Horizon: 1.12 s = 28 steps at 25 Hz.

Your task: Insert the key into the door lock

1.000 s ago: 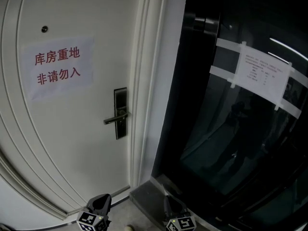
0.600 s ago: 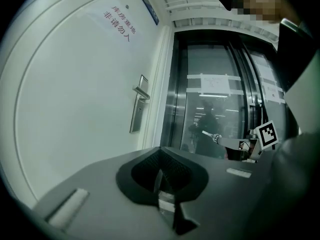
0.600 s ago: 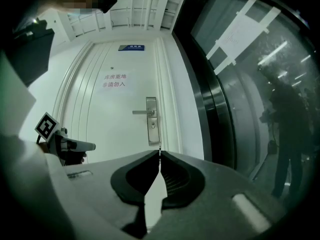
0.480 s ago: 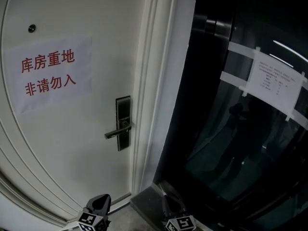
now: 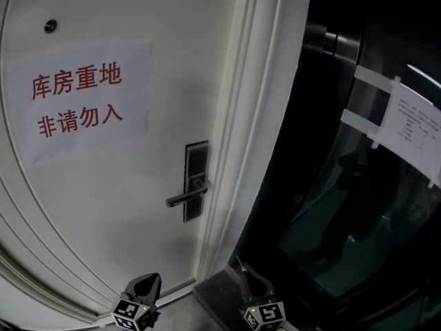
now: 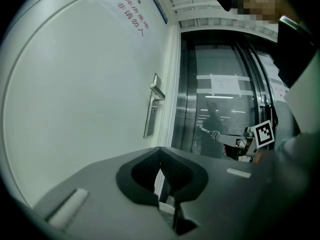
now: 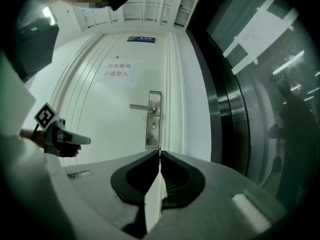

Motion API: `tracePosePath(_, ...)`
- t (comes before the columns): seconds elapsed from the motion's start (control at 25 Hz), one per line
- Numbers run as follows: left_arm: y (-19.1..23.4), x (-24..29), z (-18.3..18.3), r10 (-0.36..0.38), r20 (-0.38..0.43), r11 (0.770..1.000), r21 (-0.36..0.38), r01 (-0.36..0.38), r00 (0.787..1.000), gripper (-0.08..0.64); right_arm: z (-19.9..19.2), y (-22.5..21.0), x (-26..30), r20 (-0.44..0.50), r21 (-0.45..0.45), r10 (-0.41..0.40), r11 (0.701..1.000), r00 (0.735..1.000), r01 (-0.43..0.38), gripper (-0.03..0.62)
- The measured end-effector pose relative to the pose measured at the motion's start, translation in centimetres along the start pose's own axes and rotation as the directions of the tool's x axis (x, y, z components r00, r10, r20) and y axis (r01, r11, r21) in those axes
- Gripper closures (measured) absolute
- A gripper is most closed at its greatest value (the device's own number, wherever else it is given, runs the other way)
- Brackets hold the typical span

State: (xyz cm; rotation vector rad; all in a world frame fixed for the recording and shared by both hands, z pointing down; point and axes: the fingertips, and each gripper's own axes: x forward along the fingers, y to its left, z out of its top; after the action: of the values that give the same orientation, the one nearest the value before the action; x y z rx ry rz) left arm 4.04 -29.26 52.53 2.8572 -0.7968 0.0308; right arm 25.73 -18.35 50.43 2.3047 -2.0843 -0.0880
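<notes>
Plainly, the white sheet stuck on the white door carries red characters in two lines: 库房重地 and 非请勿入. To the right, a printed paper is taped on the dark glass; its print is too small to read.

Only the right gripper view shows a blue plate above the door, which I cannot read. It also shows the keyhole on the lock plate, below the lever handle.

Only the left gripper view shows the key from the side. It sticks out of the right gripper, whose jaws are clenched on it, well apart from the lock.

The left gripper has its jaws closed together with nothing between them.
</notes>
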Motion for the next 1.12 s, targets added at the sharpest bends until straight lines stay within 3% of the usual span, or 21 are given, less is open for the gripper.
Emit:
tracePosePath(0.24,2.6,-0.7,-1.1,0.054,0.014,0.999,0.004,-0.054,0.998,0.557,-0.1,-0.5,2.8,0.016,-0.049,0.037,0.998,0.999,-0.036,0.581)
tracePosePath(0.68,4.0,-1.6,0.4,0.183,0.027,0.983,-0.023,-0.182,0.983,0.557,2.8,-0.1,8.3,0.047,-0.158,0.174,0.974,0.984,-0.164,0.581)
tracePosePath(0.88,4.0,-0.9,0.5,0.235,0.038,0.971,-0.040,-0.234,0.971,0.557,3.4,0.1,10.9,0.049,-0.204,0.258,0.948,0.965,-0.243,0.581)
tracePosePath(1.12,4.2,-0.6,0.4,0.293,0.042,0.956,-0.051,-0.290,0.955,0.557,4.0,0.9,13.5,0.035,-0.325,0.322,0.899,0.946,-0.294,0.581)
